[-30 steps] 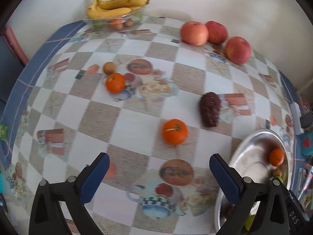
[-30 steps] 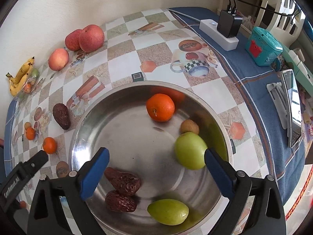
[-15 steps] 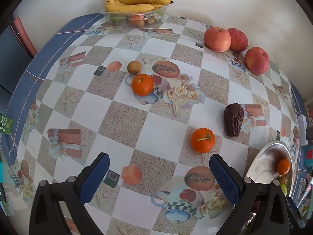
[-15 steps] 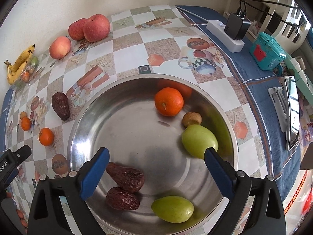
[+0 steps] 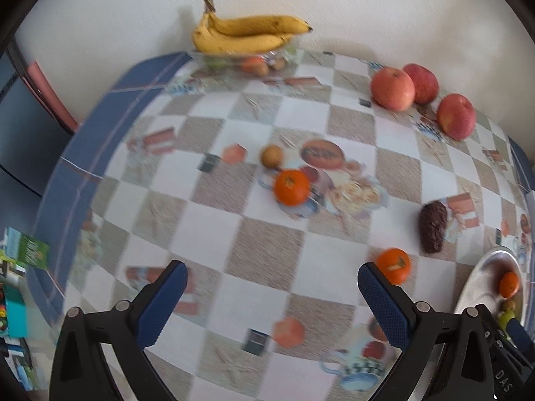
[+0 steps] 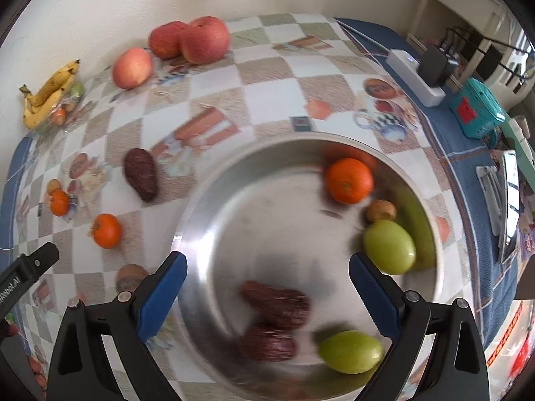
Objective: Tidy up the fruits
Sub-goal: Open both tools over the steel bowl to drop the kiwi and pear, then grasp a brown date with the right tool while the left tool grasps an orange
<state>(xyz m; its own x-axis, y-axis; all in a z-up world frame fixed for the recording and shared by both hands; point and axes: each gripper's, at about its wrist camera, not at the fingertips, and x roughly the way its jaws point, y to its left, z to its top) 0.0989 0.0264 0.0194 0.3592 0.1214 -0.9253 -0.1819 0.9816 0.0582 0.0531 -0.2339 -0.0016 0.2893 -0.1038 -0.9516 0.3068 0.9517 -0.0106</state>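
Observation:
My left gripper [image 5: 272, 289] is open and empty above the checked tablecloth. An orange tangerine [image 5: 292, 187] lies ahead of it beside a small brown fruit [image 5: 271, 156]; another tangerine [image 5: 394, 265] sits just past the right fingertip, near a dark brown date [image 5: 433, 230]. My right gripper [image 6: 267, 280] hangs open over the steel bowl [image 6: 207, 220], which holds a tangerine [image 6: 349, 180], two green fruits [image 6: 389, 246], two dates [image 6: 277, 304] and a small brown fruit [image 6: 380, 210]. Three red apples [image 5: 393, 88] rest by the wall.
Bananas [image 5: 249, 33] lie on a clear tray of small fruit at the back by the wall. A white power strip [image 6: 416, 77], a teal box [image 6: 476, 108] and other clutter line the table's right edge. The table's blue border [image 5: 83, 157] drops off at left.
My left gripper has swung left and back, so both tangerines and the date have slid right in its view. The right gripper has drifted slightly right over the bowl. Both stay open.

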